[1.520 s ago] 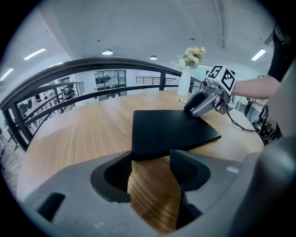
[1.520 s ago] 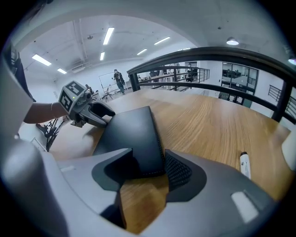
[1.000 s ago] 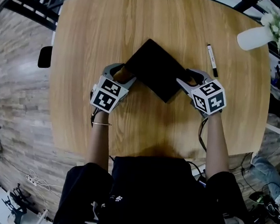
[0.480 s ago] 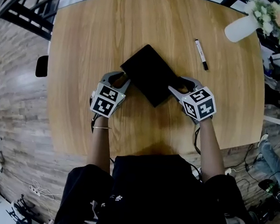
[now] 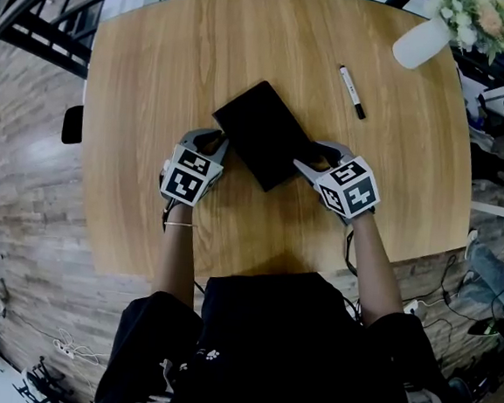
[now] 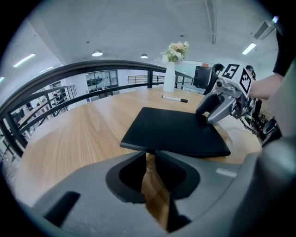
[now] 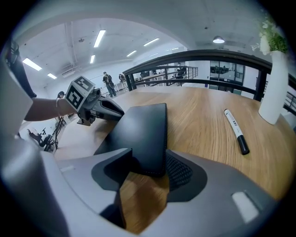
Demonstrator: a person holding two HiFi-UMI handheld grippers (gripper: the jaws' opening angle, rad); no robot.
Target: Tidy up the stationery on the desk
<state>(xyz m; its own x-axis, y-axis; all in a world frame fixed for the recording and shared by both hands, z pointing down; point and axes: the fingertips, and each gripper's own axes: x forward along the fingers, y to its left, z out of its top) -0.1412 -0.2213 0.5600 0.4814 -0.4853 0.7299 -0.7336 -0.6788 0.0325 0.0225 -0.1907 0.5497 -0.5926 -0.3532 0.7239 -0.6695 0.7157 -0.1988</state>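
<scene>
Both tongs now have hold of the flat black rectangular pad (image 5: 262,134). Your left tongs (image 5: 212,140) have just been closing and are clenched on its left corner, while your right tongs (image 5: 314,156) grasp the opposite, right corner, with that end of the pad wedged between them. The pad sits skewed near the middle of the pale wooden worktop (image 5: 148,82). In the left gripper view its near edge looks raised a little off the wood, with shadow beneath; whether the far side rests on the surface is not clear. That closing matters: with a hold at each end, you look ready to lift or swing the pad square and carry it where it belongs. Keep both ends level, since a thin pad pinched by its corners could twist or slip. Well apart to the right, the white marker pen with a black cap (image 5: 351,79) lies untouched, near the white vase of flowers (image 5: 421,43), so that part of the tidying is not yet done
</scene>
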